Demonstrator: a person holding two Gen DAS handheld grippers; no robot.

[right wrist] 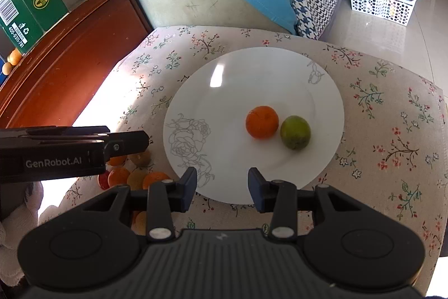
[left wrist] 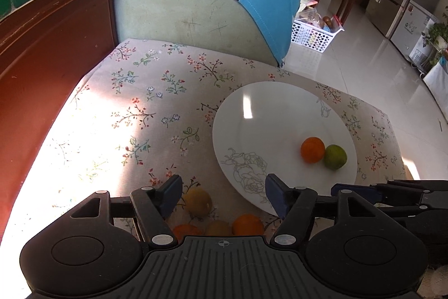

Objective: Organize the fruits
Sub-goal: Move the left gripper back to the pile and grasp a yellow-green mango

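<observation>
Two fruits sit on the round white plate with grey line-drawn flowers point(right wrist: 252, 74): a small orange mandarin point(right wrist: 262, 122) and a green citrus fruit point(right wrist: 295, 132), touching side by side right of the plate's centre. A loose pile of orange and yellowish fruits point(right wrist: 134, 175) lies on the floral-cloth tabletop point(right wrist: 378, 116) just beside the plate's left rim, so I judge the job early, most fruit not yet moved.

Left claw point(left wrist: 221, 196) hangs over that pile, jaws roughly half apart and empty, a yellowish fruit point(left wrist: 197, 201) showing below the gap. Right claw point(right wrist: 222, 191) hovers over the plate's near rim, jaws partly open, nothing held.

Pile count is uncertain: both claw bodies cover part of it, and sun glare washes out the cloth to the left.
</observation>
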